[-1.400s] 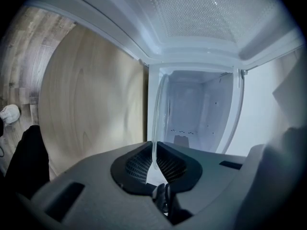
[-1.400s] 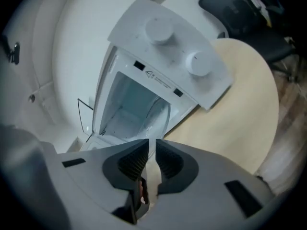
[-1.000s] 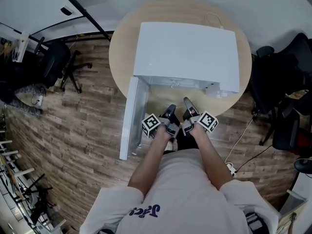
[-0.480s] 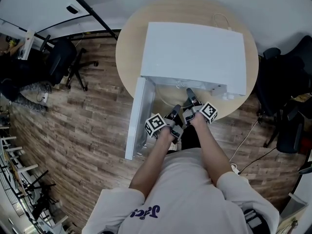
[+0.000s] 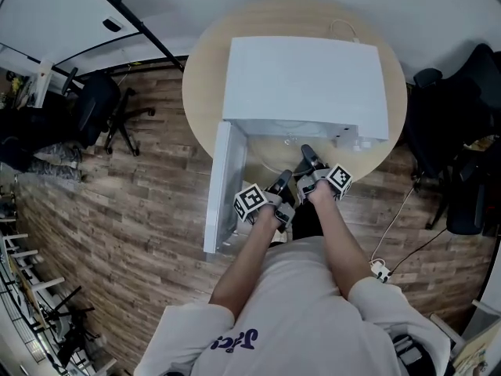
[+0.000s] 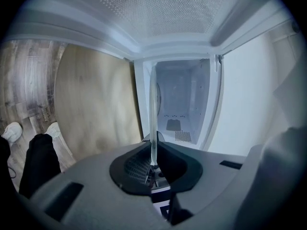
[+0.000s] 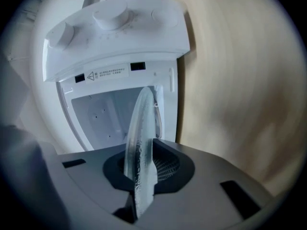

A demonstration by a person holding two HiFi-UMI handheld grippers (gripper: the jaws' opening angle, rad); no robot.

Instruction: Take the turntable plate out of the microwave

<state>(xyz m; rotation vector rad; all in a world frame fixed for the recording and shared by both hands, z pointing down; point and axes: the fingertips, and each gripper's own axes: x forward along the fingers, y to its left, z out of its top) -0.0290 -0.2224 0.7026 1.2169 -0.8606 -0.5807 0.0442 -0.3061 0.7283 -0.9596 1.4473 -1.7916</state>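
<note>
Now the left gripper point(image 5: 283, 180) clamps the glass plate point(image 7: 140, 128) by its rim, while the right gripper point(image 5: 308, 157) is closing its jaws onto it.

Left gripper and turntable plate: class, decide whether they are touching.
Touching. In the left gripper view, the left gripper clamps the turntable plate by its thin edge.

White microwave point(image 5: 305, 81), clear glass plate point(image 7: 140, 133), tan table point(image 5: 200, 84)

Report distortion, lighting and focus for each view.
Head view: evenly lit, sharp, edges bowed by the wide lens. Left gripper view: dark fisheye vignette, turntable plate edge-on and thin, microwave cavity bright. Right gripper view: same vignette, plate's near rim soft, table smeared.
</note>
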